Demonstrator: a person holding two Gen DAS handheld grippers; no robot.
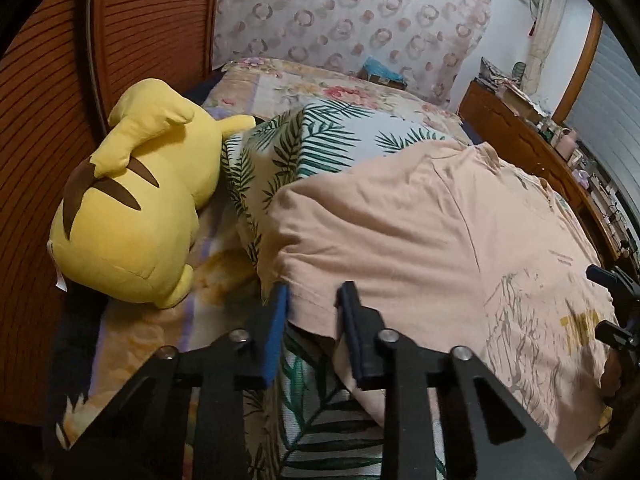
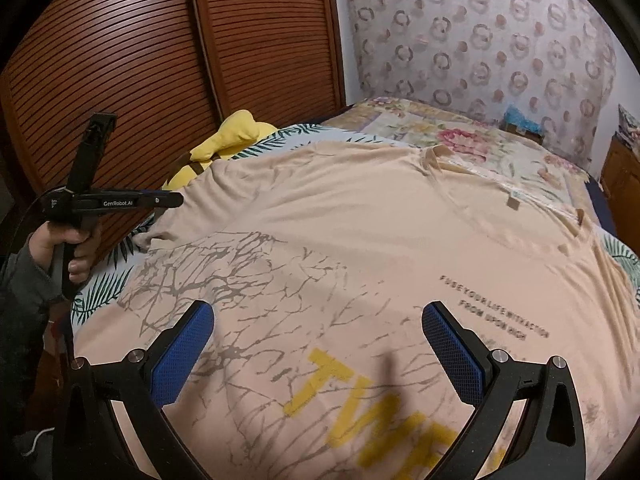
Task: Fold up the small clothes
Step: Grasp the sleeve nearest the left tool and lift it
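Note:
A peach T-shirt (image 1: 420,220) (image 2: 360,220) with grey branch print and yellow letters lies spread face up on a leaf-print cloth (image 1: 320,140) on the bed. My left gripper (image 1: 314,292) is at the shirt's left sleeve hem. Its jaws stand narrow with the hem lying flat between them, and a small gap still shows. In the right wrist view a hand holds the left gripper (image 2: 178,199), its tip at that sleeve. My right gripper (image 2: 318,312) hovers wide open over the shirt's printed chest, nothing between its fingers. The right gripper (image 1: 612,280) is partly seen at the picture's edge.
A yellow plush toy (image 1: 132,200) (image 2: 236,132) lies left of the shirt against the brown slatted wardrobe doors (image 1: 152,20) (image 2: 120,60). A floral bedspread (image 1: 320,88) runs to the wall, with a blue box (image 1: 382,70) on it. A cluttered wooden dresser (image 1: 520,136) stands at right.

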